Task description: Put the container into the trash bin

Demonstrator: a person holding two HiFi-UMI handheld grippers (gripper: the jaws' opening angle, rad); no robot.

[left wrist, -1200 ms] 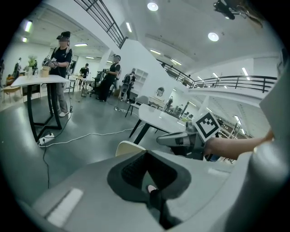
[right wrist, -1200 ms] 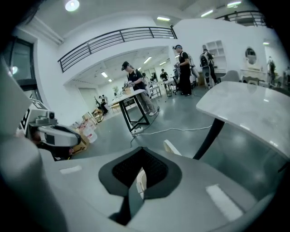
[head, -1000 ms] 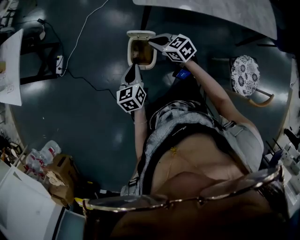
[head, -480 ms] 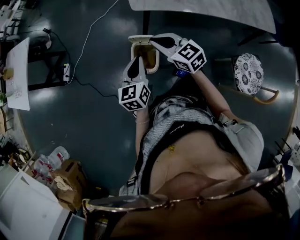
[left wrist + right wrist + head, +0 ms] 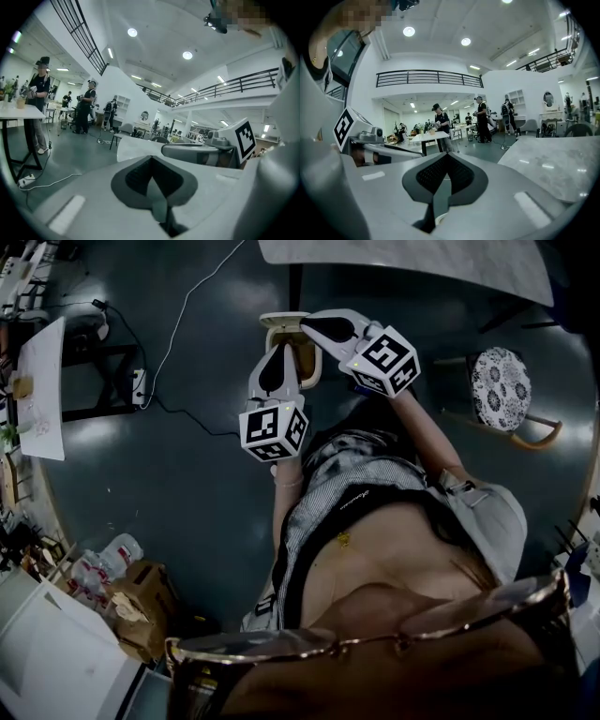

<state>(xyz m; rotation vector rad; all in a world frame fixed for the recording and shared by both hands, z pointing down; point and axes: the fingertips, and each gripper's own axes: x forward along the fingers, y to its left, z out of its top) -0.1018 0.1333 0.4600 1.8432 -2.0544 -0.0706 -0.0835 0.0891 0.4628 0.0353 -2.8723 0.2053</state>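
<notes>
Moved: both grippers have come up nearer the head camera than a second ago and cover more of the trash bin [image 5: 313, 369].
Left gripper [image 5: 278, 348]: jaws pressed together, nothing between them.
Right gripper [image 5: 307, 322]: jaws pressed together, empty.
Container: in neither gripper; cannot be made out in the bin's half-hidden opening.
Bin position: on the dark floor [image 5: 187, 474], beneath both gripper tips.

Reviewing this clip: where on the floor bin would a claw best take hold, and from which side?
Probably the bin's rim, from straight above, one jaw inside the mouth, one outside. The lid is flipped open and the mouth faces up, so the thin wall is the part a claw could pinch. Much of it is hidden in the head view.
</notes>
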